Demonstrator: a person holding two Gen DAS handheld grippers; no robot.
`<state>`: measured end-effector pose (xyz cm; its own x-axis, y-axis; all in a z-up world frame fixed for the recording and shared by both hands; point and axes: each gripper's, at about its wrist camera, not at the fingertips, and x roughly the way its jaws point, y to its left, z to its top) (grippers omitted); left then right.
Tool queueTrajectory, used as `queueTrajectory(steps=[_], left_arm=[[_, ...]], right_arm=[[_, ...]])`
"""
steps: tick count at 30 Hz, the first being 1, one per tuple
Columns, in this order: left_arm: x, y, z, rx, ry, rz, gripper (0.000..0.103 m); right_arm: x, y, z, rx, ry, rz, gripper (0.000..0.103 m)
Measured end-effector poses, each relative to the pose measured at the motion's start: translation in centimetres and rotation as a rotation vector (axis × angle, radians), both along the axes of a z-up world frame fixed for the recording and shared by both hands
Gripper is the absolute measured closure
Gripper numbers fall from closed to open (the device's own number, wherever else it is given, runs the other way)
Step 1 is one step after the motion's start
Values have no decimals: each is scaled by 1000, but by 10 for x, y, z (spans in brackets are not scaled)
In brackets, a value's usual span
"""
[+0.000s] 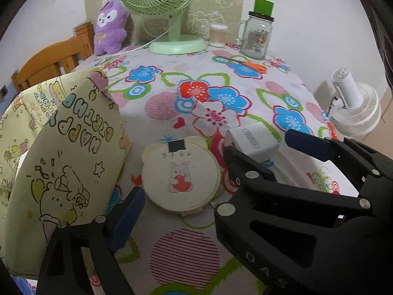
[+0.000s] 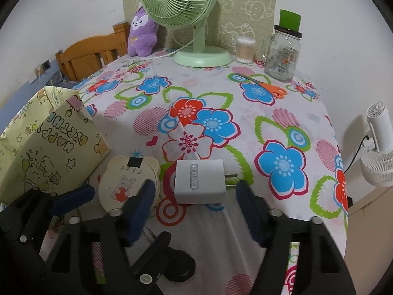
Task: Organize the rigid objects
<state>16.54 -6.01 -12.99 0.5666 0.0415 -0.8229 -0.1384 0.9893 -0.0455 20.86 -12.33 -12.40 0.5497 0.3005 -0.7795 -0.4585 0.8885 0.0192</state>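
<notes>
A round cream compact with bear ears and a rabbit picture (image 1: 181, 175) lies flat on the flowered tablecloth, between my left gripper's open fingers. It also shows in the right wrist view (image 2: 127, 182). A white plug adapter (image 2: 200, 181) lies to its right, prongs pointing right, just ahead of my open right gripper (image 2: 194, 196). It shows in the left wrist view (image 1: 253, 143) too. My left gripper (image 1: 213, 196) is open, with one blue pad (image 1: 127, 217) left of the compact. The right gripper's black body crosses the left wrist view at lower right.
A yellow "Happy Birthday" box (image 1: 61, 152) stands open at the left. At the back stand a green fan (image 2: 196, 24), a purple plush (image 2: 142, 34), a cotton swab jar (image 2: 244, 49) and a glass jar (image 2: 282, 54). Orange scissors (image 2: 267, 86) lie near them. A white fan (image 2: 375, 152) is off the table's right edge.
</notes>
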Motion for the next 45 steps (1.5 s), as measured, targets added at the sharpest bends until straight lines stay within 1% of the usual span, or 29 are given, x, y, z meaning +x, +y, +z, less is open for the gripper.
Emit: queueTrajectory(steps=[3,4,5,6,7,10,15,24,25,27,28,37,45], left_arm=[[7,3,-6,20,38,29,12],[9,4,-9,25,52,35,12],[11,5,-11,29,65,41,12],[14,5,-15,33,82,46,12],[14,6,-15,32,79,47,11],[15,6,-16,31,63,46,10],[18,5,-16,42,45,37,8],[32,2,-18,57,16,59,4],[32,2,-18,56,11,60,7],[31,1,-16,56,-12,56,17],[30,2,-15,51,-19,53,26],[22,2,-12,36,-2,31,27],[-1,-5,2,48,-33,8,27]], right_arm=[[8,2,-8,-11,29,-6,31],[12,2,-11,-18,43,-12,33],[13,2,-14,-22,51,-18,36],[15,2,-17,-30,61,-25,49],[17,2,-19,-29,63,-30,52],[17,1,-18,-25,54,-41,53],[16,-5,-15,-54,26,-77,53],[15,-20,-6,-37,20,-132,53],[15,-21,-5,-37,21,-136,53],[14,-21,-4,-36,23,-138,53],[13,-22,-3,-31,24,-142,52],[1,-22,1,-23,26,-161,52],[-20,-27,11,4,23,-181,52]])
